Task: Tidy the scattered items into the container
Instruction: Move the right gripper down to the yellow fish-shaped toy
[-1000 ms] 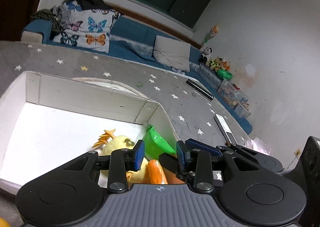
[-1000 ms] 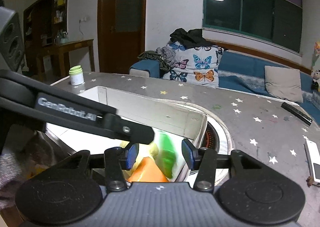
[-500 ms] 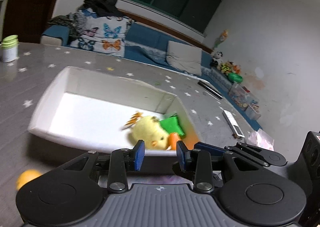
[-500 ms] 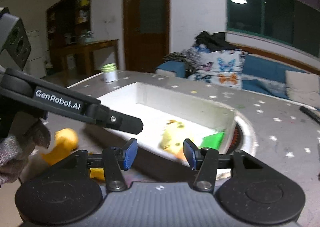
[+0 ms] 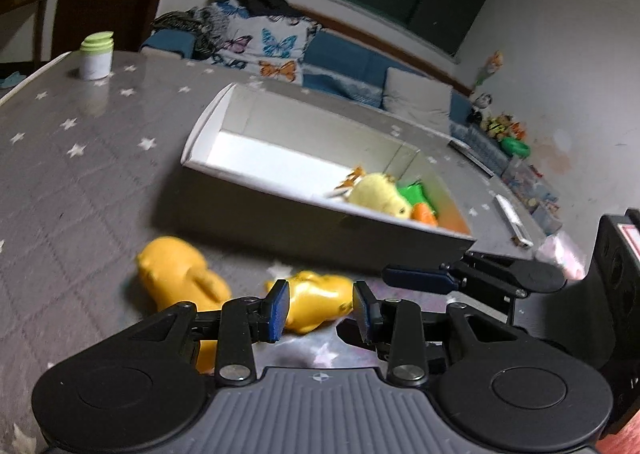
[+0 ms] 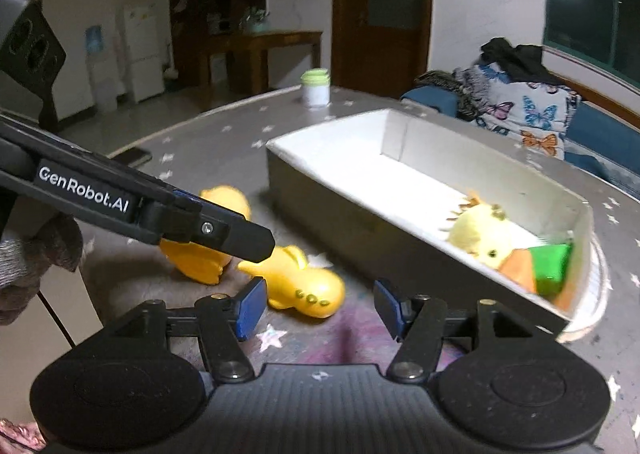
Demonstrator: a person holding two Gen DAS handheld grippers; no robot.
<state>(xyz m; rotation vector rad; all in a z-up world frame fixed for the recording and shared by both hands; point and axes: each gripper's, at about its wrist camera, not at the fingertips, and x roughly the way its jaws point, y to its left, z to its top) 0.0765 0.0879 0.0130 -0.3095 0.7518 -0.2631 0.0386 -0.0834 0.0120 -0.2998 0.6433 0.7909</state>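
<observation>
Left tongs [image 5: 319, 308] hang partly open and empty over the starred table [image 5: 80, 182], blue pads either side of a glossy yellow toy [image 5: 316, 304] lying on the cloth below, not touching it as far as the blurred frame shows. Right tongs [image 6: 316, 308], just beside them, are opening with nothing between the pads; the same toy [image 6: 306, 286] lies a little left of their gap. A second, rounder yellow toy [image 5: 176, 274] rests just beyond, touching or nearly touching the first; which cannot be told. Both sit on the table near the long side of the white box [image 5: 320, 230], outside it. Inside the box, at its far right end, lie a plush chick [image 5: 378, 194], a green piece [image 5: 416, 194] and an orange piece [image 5: 424, 214]. A green-lidded jar [image 5: 96, 56] stands well apart near the table's far edge.

The two yellow toys look like hollow moulded figures: probably light, somewhat squashy, and slick on their shiny skin. A hold across the narrow middle of the body, pads square to its flanks, seems safest; the rounded head end would likely squirt out of a pinch. Neither looks breakable, so a drop into the box should do no harm.
</observation>
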